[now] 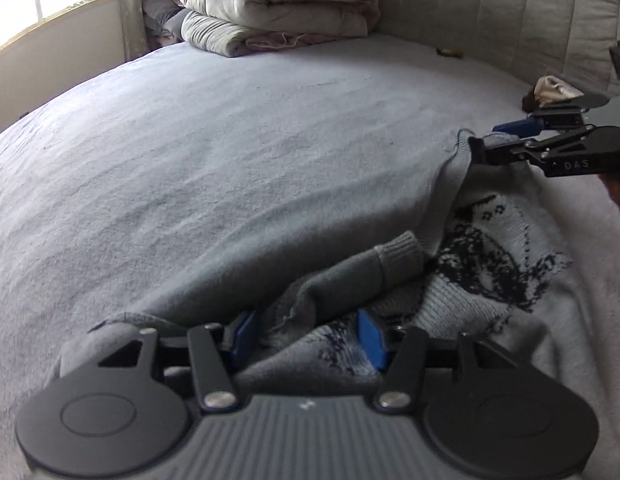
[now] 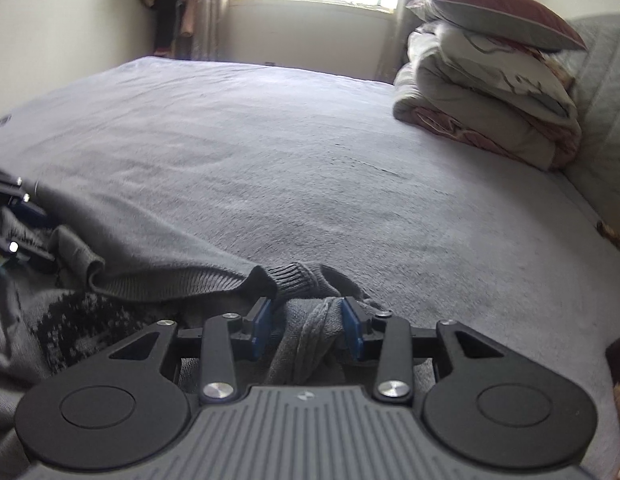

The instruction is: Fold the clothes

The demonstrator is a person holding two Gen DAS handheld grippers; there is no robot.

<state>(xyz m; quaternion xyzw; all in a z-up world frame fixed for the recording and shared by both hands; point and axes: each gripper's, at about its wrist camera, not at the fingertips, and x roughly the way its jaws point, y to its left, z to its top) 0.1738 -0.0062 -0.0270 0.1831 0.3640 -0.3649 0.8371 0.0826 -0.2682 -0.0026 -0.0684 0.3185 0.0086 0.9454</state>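
Low in both wrist views, the grey patterned sweater (image 1: 490, 256) lies bunched on the bed (image 1: 230, 140), its bulk straddled by the half-open left claw (image 1: 306, 336), while the right claw (image 2: 308, 326) pinches its gathered edge.

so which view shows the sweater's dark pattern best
The left wrist view: the sweater's dark pattern lies spread and mostly unobstructed right of the left gripper. The right wrist view shows only a dim, blurred patch at lower left.
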